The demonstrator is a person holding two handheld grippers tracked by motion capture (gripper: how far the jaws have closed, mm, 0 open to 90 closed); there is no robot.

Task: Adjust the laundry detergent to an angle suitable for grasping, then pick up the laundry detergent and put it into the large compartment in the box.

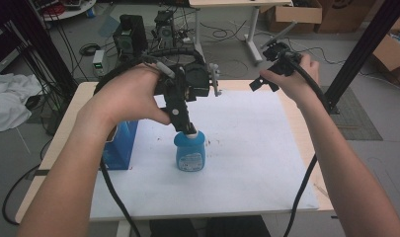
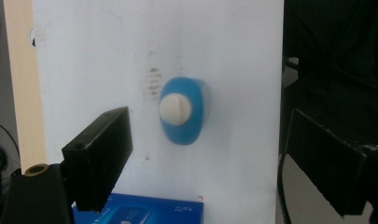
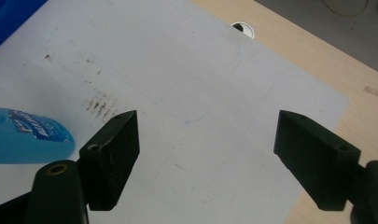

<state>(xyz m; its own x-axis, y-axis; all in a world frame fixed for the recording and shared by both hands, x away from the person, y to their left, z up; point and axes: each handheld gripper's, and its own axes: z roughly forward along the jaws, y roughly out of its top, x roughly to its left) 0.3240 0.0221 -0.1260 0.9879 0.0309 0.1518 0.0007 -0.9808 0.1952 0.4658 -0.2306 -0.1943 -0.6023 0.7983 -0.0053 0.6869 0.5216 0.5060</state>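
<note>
The blue bottle stood upright on the white sheet covering the table, white cap on top, the blue box just beside it. The left tool hung directly over the cap, jaws spread — nothing gripped yet. The right tool, also spread and empty, was well apart from the bottle, so the grasp seemed still ahead.
</note>
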